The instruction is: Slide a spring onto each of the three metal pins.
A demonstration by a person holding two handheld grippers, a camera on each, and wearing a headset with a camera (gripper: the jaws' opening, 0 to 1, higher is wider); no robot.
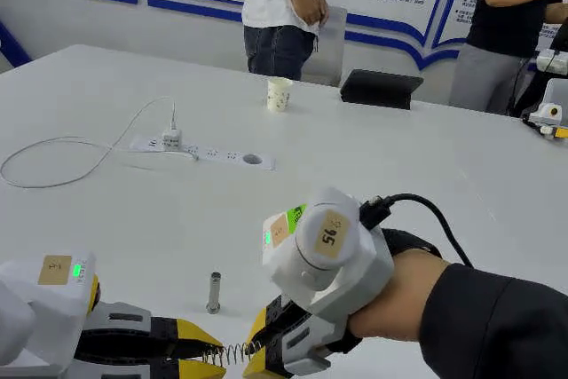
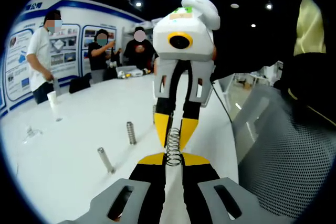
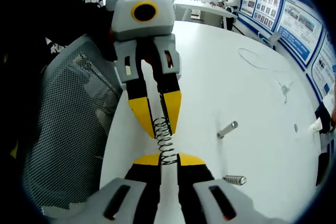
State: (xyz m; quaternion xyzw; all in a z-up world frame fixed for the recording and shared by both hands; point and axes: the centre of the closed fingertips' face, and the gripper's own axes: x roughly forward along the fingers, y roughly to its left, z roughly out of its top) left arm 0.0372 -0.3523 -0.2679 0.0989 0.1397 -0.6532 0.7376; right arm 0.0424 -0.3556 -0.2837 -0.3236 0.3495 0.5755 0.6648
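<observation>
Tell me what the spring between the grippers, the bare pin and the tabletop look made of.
Spring: thin coiled wire, silvery glint, probably steel.
Pin: solid grey rod with a dull metallic sheen, likely steel or aluminium.
Tabletop: smooth white, faint sheen; laminate or paint, unclear.

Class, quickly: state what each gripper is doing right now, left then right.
Left gripper: shut on one end of the spring.
Right gripper: shut on the spring's other end.
</observation>
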